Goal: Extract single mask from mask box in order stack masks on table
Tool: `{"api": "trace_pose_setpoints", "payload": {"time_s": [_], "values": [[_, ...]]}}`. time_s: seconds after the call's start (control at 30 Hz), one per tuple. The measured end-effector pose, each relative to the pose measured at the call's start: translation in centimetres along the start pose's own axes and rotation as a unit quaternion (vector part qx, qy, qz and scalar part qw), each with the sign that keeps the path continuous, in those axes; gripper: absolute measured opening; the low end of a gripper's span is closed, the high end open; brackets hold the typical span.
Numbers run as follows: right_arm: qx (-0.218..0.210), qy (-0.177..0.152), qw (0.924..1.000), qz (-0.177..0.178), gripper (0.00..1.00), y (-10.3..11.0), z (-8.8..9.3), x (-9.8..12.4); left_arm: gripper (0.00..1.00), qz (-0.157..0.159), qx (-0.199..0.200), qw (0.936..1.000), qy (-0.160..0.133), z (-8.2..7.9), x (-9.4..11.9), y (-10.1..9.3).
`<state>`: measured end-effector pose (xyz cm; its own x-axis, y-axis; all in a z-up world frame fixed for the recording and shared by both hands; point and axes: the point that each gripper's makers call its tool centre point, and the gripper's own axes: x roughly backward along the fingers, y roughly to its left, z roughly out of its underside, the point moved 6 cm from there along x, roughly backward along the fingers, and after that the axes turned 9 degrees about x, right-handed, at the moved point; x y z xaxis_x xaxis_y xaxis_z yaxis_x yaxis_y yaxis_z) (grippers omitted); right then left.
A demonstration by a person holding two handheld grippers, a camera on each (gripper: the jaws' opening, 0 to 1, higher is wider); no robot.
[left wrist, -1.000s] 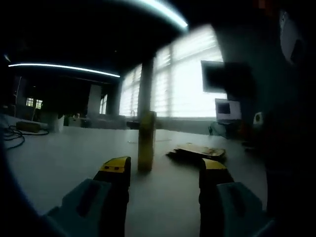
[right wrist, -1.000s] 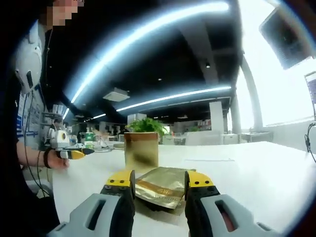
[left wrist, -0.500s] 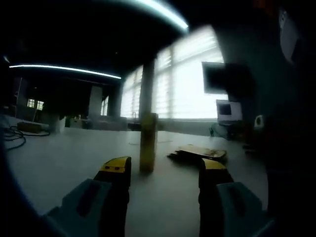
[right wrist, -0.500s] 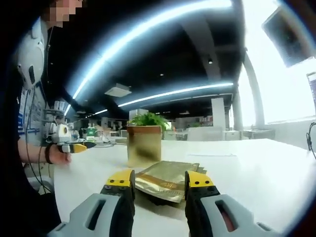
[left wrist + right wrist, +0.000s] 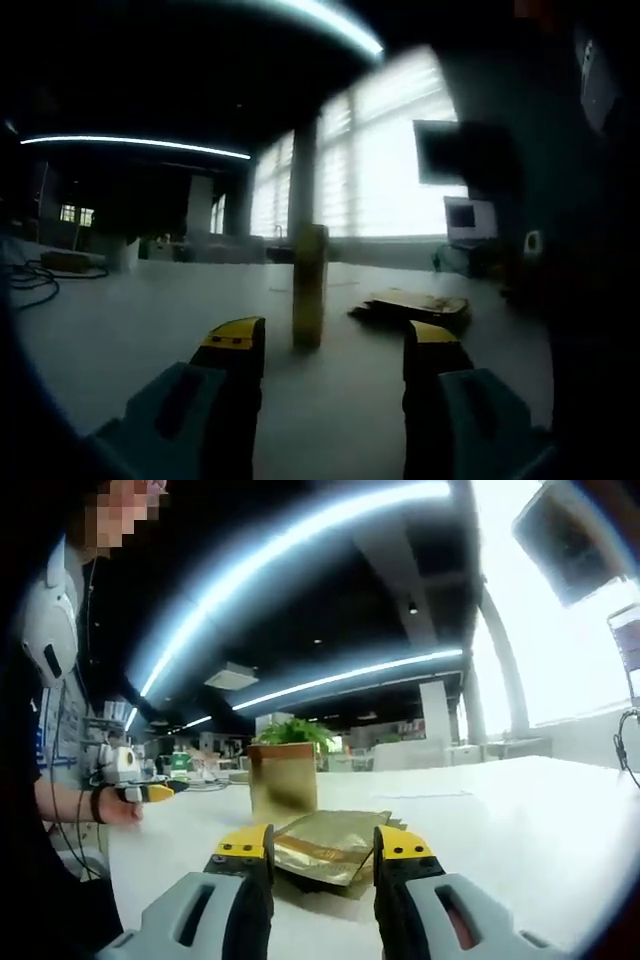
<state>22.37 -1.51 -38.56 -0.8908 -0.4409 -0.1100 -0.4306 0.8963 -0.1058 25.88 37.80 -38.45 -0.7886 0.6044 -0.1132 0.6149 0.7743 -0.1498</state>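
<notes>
Over the last second little has shifted: the mask box sits slightly further right in the left gripper view and the stack slightly lower in the right gripper view, which reads as drift of the hands rather than movement of the things.

The right claw (image 5: 322, 852) is spread and holds nothing, hovering low over the table (image 5: 500, 820) with the stack of gold mask packets (image 5: 325, 845) lying flat just beyond its tips. Behind the stack stands the gold mask box (image 5: 283, 785), upright, with a plant (image 5: 290, 732) behind it. The left claw (image 5: 330, 345) is likewise spread and empty, facing the box (image 5: 309, 285) edge-on; the packets (image 5: 410, 305) lie to its far side. In the right gripper view the left claw (image 5: 150, 791) shows near the table's left edge, well apart from the box.

To draw one mask cleanly, I judge the left claw should steady the box while the right reaches the opening and nips just the top packet's edge, pulling straight and slow so neighbours stay behind. The opening itself cannot be made out.
</notes>
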Motion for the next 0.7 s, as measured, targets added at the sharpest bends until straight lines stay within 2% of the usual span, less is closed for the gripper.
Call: {"api": "trace_pose_setpoints", "payload": {"time_s": [0.13,0.27,0.47,0.7], "values": [[0.013,0.010,0.9998,-0.008,0.35,0.19,0.32,-0.12,0.35,0.011,-0.006,0.9999,0.001,0.05,0.02,-0.34],[0.013,0.008,0.9998,-0.009,0.35,0.11,0.37,-0.09,0.38,0.010,-0.004,0.9999,0.008,0.24,0.01,-0.34],[0.009,0.011,0.9999,-0.007,0.35,0.03,0.47,-0.12,0.41,0.006,0.015,0.9999,0.001,0.05,0.05,0.06],[0.014,0.019,0.9997,-0.005,0.34,0.30,0.52,-0.31,0.33,0.007,0.022,0.9997,0.013,0.38,-0.02,-0.17]]}}
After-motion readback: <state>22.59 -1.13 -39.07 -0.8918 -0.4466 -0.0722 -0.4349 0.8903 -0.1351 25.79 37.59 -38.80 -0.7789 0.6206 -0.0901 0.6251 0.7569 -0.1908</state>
